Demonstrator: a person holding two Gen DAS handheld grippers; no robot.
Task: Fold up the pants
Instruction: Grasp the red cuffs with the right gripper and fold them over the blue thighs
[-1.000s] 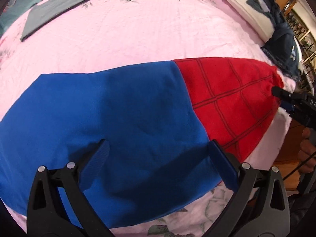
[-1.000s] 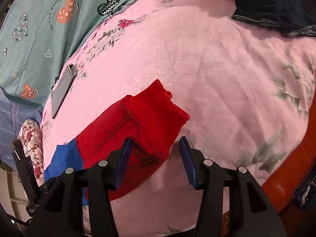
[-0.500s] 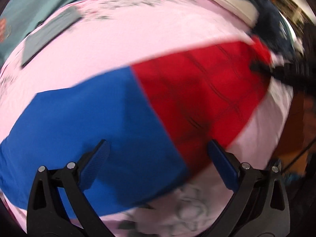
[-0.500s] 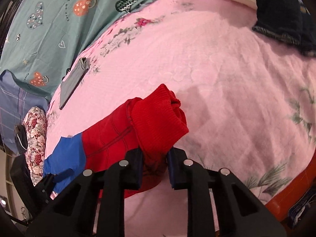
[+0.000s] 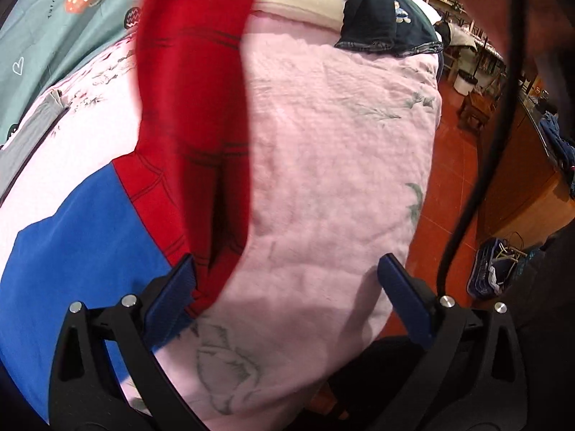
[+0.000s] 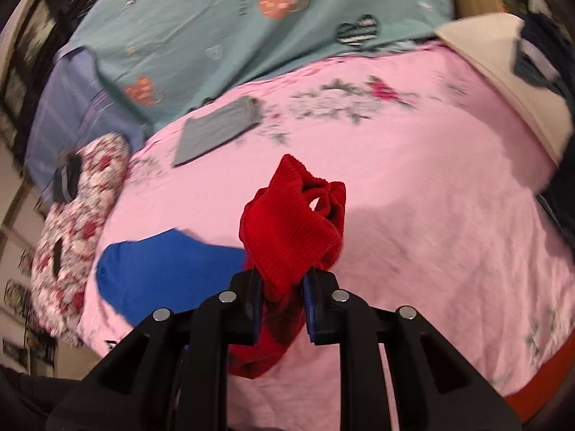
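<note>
The pants (image 6: 291,237) are red at the leg end and blue at the top end. They lie on a pink blanket (image 6: 431,251) that covers the bed.

The right gripper (image 6: 280,309) is closed tight on the red cuff. The cuff sticks up in a bunch above the fingers, off the blanket. More red cloth hangs down below the fingers, and the gripper hides where it goes. The blue part (image 6: 161,276) lies flat on the blanket, left of the gripper. Its near edge is hidden behind the gripper's black frame.

In the left wrist view, the left gripper (image 5: 284,287) is wide open and holds nothing. Its left finger (image 5: 172,294) is right by the edge of the pants, where red meets blue. It may be touching the cloth, but that is hard to tell. Its right finger (image 5: 406,298) is over bare blanket. The red leg (image 5: 194,89) rises up from the blanket toward the top of the picture. It is blurry, and its top end is cut off.

Past the pants, a gray folded cloth (image 6: 219,129) lies on the blanket. A teal sheet with hearts (image 6: 251,18) is behind it. A dark blue garment (image 5: 381,21) sits at the far end of the blanket. A black cable (image 5: 481,165) hangs on the right of the left wrist view, over the red-brown floor (image 5: 452,165).
</note>
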